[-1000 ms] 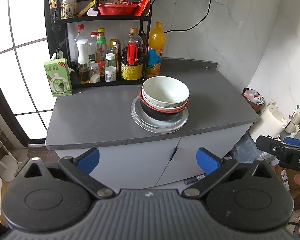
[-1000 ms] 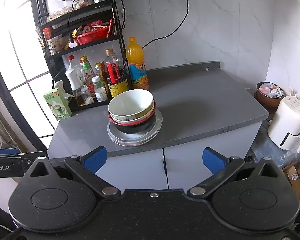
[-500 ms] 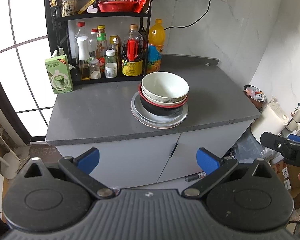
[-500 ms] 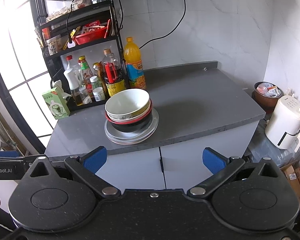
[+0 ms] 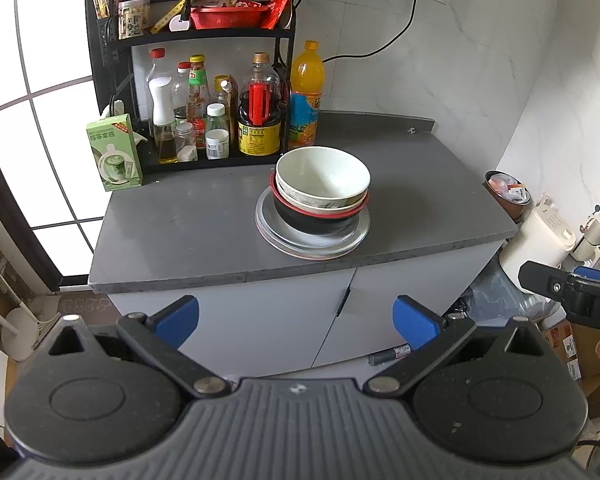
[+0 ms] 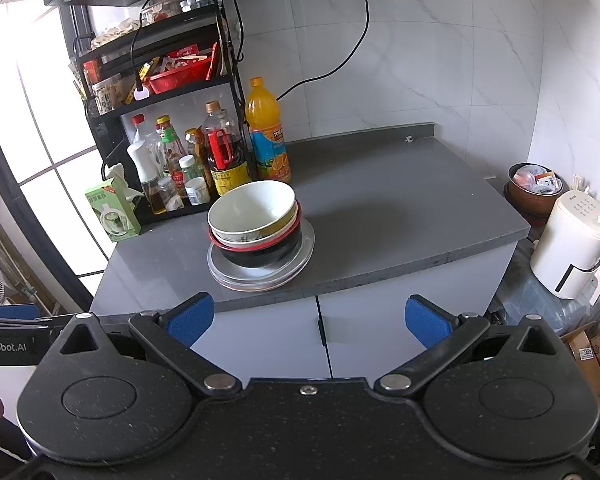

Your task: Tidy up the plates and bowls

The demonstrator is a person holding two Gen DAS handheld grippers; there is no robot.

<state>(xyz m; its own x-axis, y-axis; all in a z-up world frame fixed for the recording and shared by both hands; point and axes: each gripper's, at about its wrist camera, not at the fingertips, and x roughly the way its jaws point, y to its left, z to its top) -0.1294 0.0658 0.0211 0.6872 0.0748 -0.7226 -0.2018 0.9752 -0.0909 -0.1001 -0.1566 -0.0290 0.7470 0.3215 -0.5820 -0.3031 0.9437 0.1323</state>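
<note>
On the grey counter [image 5: 188,232] [image 6: 400,208] stands one stack: a white bowl [image 5: 323,176] [image 6: 252,210] nested in a red-rimmed black bowl [image 5: 320,220] [image 6: 260,250], on grey plates [image 5: 312,240] [image 6: 260,274]. My left gripper [image 5: 296,322] hangs open in front of the cabinet, well short of the stack, nothing between its blue pads. My right gripper [image 6: 308,318] is also open and empty, below the counter's front edge. Each gripper's body shows at the edge of the other's view.
A black rack [image 5: 188,36] [image 6: 160,80] with several bottles and a red basket stands at the back left. An orange drink bottle [image 5: 307,92] [image 6: 267,128] and a green box [image 5: 114,152] [image 6: 112,208] sit near it. A white kettle [image 6: 572,240] and a brown pot [image 6: 534,188] stand right of the counter.
Both grippers have drawn back from the counter a little; the stack looks smaller and sits higher in the views. Bowls and plates have not moved.
</note>
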